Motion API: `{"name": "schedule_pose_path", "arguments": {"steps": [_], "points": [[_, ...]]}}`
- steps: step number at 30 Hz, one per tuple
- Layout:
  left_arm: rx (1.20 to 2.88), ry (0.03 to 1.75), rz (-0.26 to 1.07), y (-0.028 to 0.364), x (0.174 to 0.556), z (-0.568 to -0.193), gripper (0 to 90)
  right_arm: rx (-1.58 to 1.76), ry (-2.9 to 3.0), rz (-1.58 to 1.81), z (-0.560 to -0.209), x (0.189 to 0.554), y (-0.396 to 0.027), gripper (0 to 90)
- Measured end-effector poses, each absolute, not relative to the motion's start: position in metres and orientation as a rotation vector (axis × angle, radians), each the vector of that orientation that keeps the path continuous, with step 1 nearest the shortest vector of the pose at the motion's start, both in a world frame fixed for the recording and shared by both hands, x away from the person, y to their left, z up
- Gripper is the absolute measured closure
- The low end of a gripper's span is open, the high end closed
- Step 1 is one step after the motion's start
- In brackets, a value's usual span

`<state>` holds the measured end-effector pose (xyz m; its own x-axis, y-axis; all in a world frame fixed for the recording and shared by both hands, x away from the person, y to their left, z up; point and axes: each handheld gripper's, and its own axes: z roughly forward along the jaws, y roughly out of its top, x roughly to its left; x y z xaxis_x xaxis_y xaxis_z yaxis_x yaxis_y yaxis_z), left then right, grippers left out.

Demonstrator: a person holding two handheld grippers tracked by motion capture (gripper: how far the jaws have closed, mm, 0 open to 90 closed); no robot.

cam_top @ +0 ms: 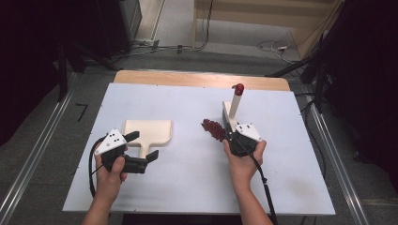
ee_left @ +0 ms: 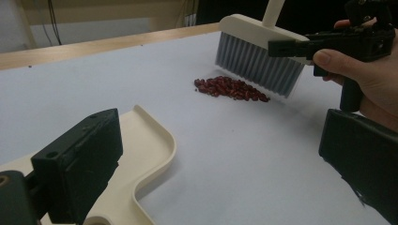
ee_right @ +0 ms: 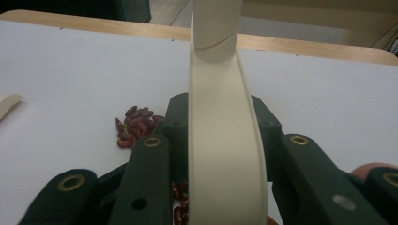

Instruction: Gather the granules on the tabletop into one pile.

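Step in hand, judged from the layout: the beans [cam_top: 213, 129] are to be swept across the table [cam_top: 197, 187] into the dustpan [cam_top: 149, 131]. All places below are given relative to the bean pile.

Right tongs [cam_top: 236, 136]: clamped shut on the cream back of the brush [cam_top: 232, 110], the jaws pressed against both its sides in the right gripper view. The brush head is held just behind the pile, bristles [ee_left: 258, 65] at the pile's far edge and apparently just touching it; the red-tipped handle is angled up and away from the pile.

Left tongs [cam_top: 143, 152]: jaws spread wide, nothing gripped. The dustpan handle is seen lying between the jaws, but no contact by the pads is seen. The dustpan is well apart from the pile, on the side opposite the brush, and its mouth is not turned towards the pile.

Advice, as judgement:
- The dustpan handle should be gripped first, and its open lip turned to face the pile and pressed flat on the table.
- The bristles should be kept low, with short strokes towards the lip; a fast sweep is likely to scatter beans sideways.
- The gap between pile and pan should be closed before sweeping.
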<state>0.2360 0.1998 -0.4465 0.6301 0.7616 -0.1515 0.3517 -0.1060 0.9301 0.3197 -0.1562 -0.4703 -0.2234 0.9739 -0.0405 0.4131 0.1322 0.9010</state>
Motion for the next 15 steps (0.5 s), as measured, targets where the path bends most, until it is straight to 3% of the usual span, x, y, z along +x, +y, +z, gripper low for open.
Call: {"name": "schedule_pose_path", "arguments": {"steps": [15], "points": [[1.718, 0.922, 0.452, 0.197, 0.236, -0.448, 0.3, 1.345, 1.762, 1.054, -0.481, 0.32, -0.162, 65.5]]}}
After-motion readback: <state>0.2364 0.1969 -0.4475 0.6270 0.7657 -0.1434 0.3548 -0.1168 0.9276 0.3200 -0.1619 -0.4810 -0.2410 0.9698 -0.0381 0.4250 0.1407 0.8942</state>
